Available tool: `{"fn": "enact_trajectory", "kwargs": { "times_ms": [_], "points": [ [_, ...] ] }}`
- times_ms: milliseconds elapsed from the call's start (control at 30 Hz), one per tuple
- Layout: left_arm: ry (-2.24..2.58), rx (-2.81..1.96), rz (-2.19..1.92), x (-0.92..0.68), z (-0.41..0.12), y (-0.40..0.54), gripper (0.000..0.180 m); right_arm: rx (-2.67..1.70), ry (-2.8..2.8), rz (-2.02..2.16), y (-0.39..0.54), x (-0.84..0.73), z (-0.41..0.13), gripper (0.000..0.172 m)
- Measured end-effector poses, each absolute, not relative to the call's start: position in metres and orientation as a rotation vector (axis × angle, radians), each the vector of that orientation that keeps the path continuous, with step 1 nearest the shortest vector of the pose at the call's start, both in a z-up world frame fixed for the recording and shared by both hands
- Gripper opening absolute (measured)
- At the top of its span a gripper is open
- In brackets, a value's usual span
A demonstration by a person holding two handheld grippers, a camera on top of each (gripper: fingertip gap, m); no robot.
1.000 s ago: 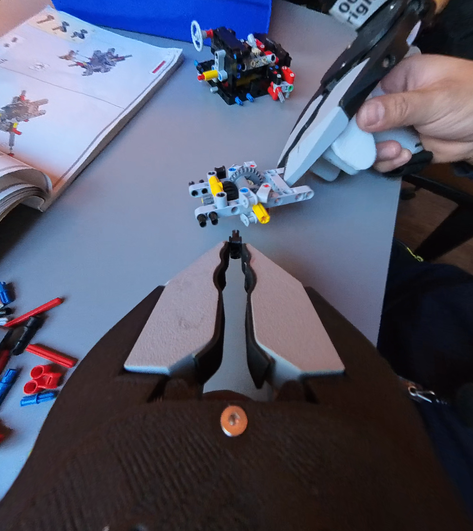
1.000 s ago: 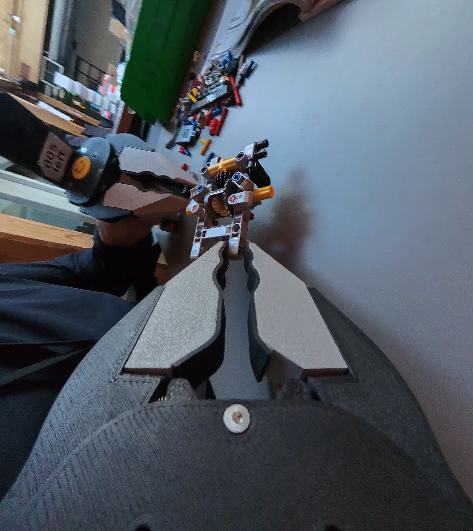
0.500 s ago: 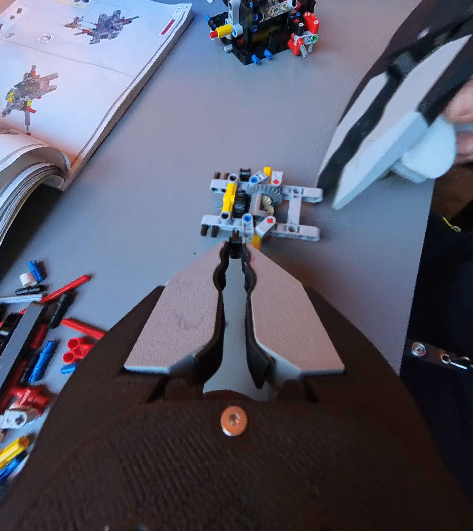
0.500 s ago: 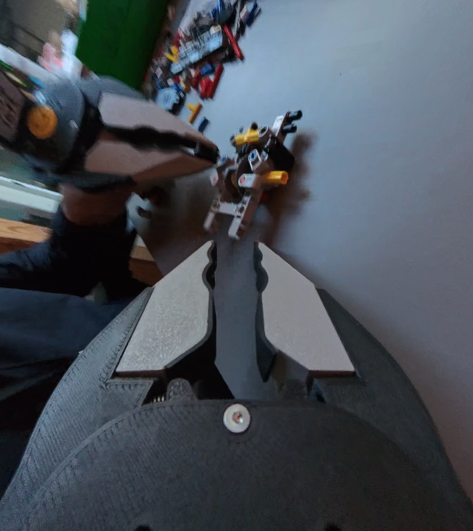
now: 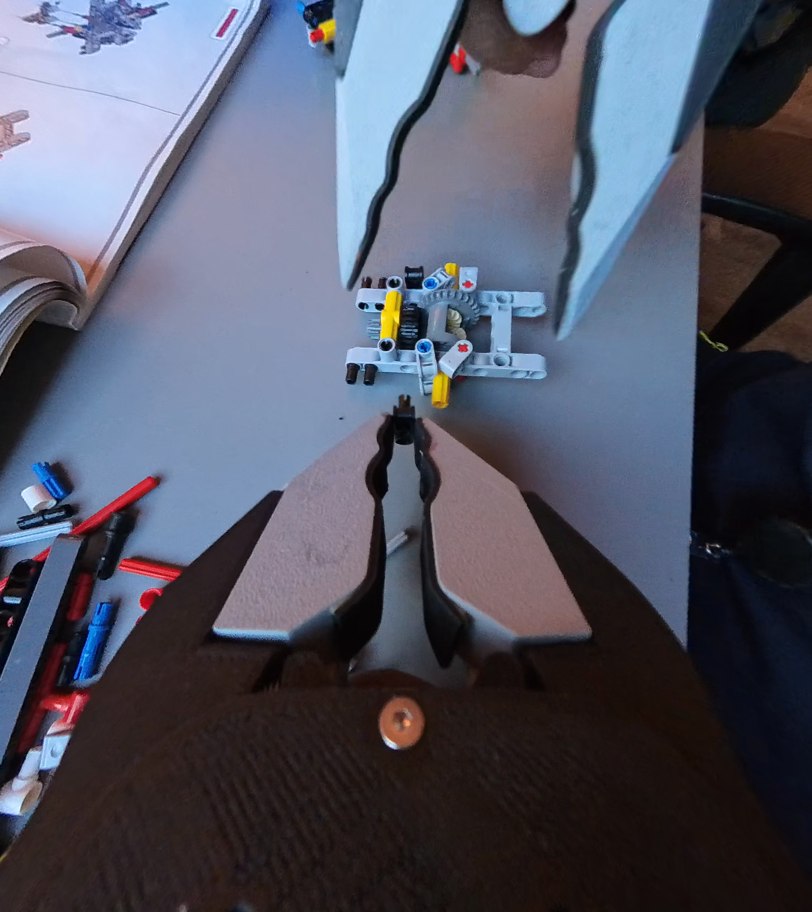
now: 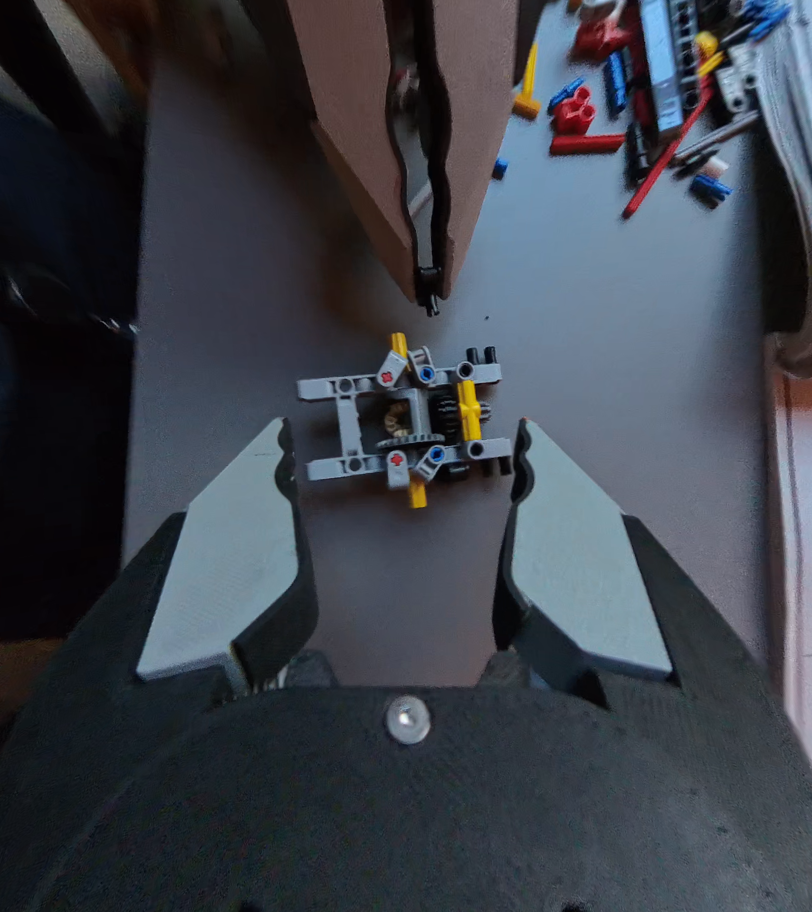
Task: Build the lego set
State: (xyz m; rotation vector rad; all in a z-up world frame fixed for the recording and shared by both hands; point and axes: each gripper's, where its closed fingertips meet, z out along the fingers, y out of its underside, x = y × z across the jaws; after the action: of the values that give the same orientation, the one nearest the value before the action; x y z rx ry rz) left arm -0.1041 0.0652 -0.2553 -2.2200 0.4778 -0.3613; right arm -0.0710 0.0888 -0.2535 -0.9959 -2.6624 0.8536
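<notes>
My left gripper (image 5: 404, 425) is shut on a small black pin (image 5: 404, 417) that sticks out past its fingertips. It hovers just short of a grey gear assembly (image 5: 445, 328) with yellow axles that lies flat on the grey table (image 5: 246, 345). My right gripper (image 6: 404, 427) is wide open and straddles the assembly (image 6: 344, 419); its pads stand off both ends without pressing. In the right wrist view the left gripper (image 6: 431, 288) points in from above with the pin (image 6: 429, 298). In the left wrist view the right gripper (image 5: 458, 308) reaches in from the top.
An open instruction booklet (image 5: 73, 123) lies at the left. A pile of loose red, blue, black and yellow parts (image 5: 23, 617) lies at the lower left. A second, darker assembly (image 5: 320, 24) sits at the top. The table edge (image 5: 695, 395) runs close on the right, by a person's dark clothing.
My right gripper let go of the assembly's grey beam, opened wide and swung round to straddle it. The assembly now lies flat. My left gripper kept the black pin.
</notes>
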Motion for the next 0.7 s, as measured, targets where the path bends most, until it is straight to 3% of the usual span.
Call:
{"fn": "enact_trajectory", "kwargs": {
  "times_ms": [267,700],
  "points": [
    [0.517,-2.224,-0.369,-0.1,-0.257,0.062,0.005,-0.873,-2.908,0.634,0.085,-0.071,-0.274,0.066],
    [0.491,-2.247,-0.369,-0.099,-0.26,0.067,0.005,-0.877,-2.672,1.024,0.077,-0.079,-0.271,0.066]
  ]
}}
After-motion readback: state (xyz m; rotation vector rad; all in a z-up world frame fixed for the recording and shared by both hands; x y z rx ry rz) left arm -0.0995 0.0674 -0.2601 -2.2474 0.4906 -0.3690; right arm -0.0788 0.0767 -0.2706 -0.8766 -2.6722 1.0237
